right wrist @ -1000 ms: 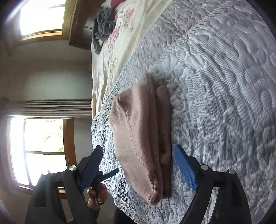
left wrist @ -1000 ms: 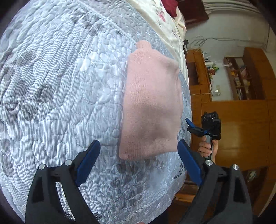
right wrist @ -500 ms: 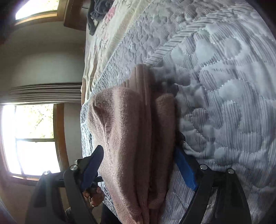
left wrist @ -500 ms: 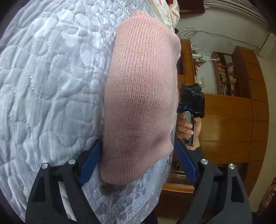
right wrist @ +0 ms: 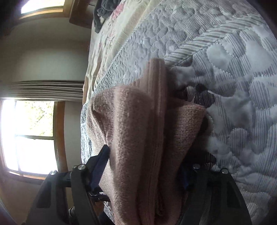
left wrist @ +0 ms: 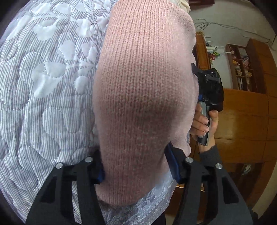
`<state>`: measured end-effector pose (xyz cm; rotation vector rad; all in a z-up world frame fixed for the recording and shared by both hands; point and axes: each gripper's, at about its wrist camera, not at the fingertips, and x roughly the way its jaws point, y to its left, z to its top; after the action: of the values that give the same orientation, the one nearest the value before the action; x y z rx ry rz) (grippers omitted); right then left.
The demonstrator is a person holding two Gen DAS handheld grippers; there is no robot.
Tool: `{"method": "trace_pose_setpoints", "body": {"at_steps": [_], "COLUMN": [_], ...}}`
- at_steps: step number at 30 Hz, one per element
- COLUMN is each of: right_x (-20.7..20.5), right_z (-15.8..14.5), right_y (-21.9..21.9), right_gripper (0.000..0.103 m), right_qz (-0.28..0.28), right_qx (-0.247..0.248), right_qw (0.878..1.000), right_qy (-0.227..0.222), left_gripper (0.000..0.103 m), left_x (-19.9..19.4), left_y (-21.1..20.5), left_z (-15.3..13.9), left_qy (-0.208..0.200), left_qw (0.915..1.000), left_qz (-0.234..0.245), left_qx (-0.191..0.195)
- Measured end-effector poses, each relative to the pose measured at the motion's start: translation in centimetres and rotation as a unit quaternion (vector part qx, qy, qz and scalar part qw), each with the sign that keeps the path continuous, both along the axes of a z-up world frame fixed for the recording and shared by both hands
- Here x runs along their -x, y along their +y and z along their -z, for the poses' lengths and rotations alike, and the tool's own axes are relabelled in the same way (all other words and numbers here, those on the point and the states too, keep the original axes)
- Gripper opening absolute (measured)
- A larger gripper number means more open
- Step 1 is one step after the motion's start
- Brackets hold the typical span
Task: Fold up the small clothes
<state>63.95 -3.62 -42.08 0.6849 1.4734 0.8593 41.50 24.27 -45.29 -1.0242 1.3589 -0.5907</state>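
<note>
A folded pink knit garment (left wrist: 143,83) lies near the edge of a grey quilted bedspread (left wrist: 48,86). My left gripper (left wrist: 135,166) straddles one end of it, both blue pads pressed into the knit. In the right wrist view the same garment (right wrist: 138,129) shows its stacked folds from the opposite end. My right gripper (right wrist: 143,166) is closed around that end; its left pad touches the cloth and its right pad is hidden behind the folds. A person's hand (left wrist: 202,124) holds the right gripper's handle just past the garment.
The bed edge runs beside the garment, with wooden cabinets (left wrist: 242,121) and a bookshelf (left wrist: 240,69) beyond. A cream floral blanket (right wrist: 117,34) and dark clothes (right wrist: 103,10) lie farther up the bed. A bright window (right wrist: 29,138) is on the wall.
Both grippers moved in from the garment's two ends until it sits between their fingers. Their jaws have narrowed onto the knit, the left more than the right.
</note>
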Motion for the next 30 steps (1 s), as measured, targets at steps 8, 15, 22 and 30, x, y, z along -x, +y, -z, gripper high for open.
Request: {"method": "trace_pose_setpoints", "body": {"at_steps": [8,15,22,30], "right_x": [1.1,2.6,6.5,15.4], "right_z": [-0.7,-3.5,-6.1,-5.4], "right_y": [-2.2,-2.2,0.6,7.3], "right_gripper": [0.047,0.045,0.044,0.044], "right_qz": [0.031,0.036,0.021,-0.015], "right_qx": [-0.012,-0.019,-0.037,-0.068], "right_qw": [0.999,0.999,0.999,0.998], "right_qy": [-0.012,-0.027,-0.032,-0.003], "left_gripper": [0.027,0.025,0.025,0.025], "left_x": [-1.1,-1.4,1.5,11.6], "left_y": [0.0,1.0,3.8,10.1], "left_z": [-2.4,-5.8,-8.8,-10.1], "left_qy": [-0.022,-0.04,-0.058,-0.053], "left_qw": [0.9992,0.9978,0.9962,0.995], "left_qz": [0.003,0.007,0.002,-0.025], "left_qx": [-0.034,-0.052,-0.065,-0.081]}}
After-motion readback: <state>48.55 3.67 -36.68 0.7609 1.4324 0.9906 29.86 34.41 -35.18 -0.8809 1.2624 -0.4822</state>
